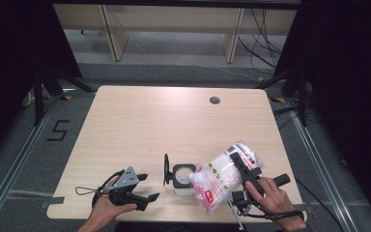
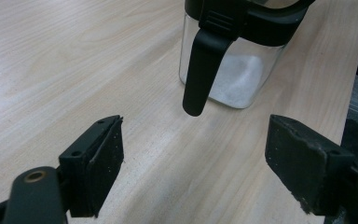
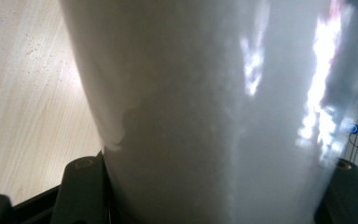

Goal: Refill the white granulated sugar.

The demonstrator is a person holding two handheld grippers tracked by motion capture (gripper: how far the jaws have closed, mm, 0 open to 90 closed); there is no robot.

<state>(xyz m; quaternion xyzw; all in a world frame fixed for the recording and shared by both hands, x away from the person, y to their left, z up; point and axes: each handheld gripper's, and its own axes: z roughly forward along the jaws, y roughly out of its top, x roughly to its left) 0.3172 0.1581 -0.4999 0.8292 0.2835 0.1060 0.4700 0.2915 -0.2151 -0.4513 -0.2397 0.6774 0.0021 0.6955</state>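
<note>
Sugar, or some white grain much like it, is going from the bag (image 1: pixel 224 178) into the clear jar (image 1: pixel 182 180) that I take as my landmark at the near edge of the table (image 1: pixel 174 116). I hold the bag in my right gripper (image 1: pixel 239 166), jaws clamped across its plump body; in the right gripper view the pale plastic (image 3: pixel 205 112) swells up between the two jaws and presses on both. The bag lies tilted just to the right of the jar, its pink-printed lower end leaning toward the jar's open mouth and seeming to touch the rim, though from above I cannot quite tell whether grain is running at this instant.

The jar's black lid (image 1: pixel 166 169) stands swung up on its left side, so the opening step is done. In the left gripper view a shallow white layer (image 2: pixel 235 81) covers the jar's bottom, with the black latch lever (image 2: pixel 201 70) hanging down its front; most of the jar is empty glass above that. So I judge the pour begun but far from finished.

My left gripper (image 1: pixel 147 188) rests on the table to the left of the jar, well apart from it, jaws spread wide with nothing between them.

What is left, as I see it: keep tipping until the jar fills, set the bag down, shut the lid.
</note>
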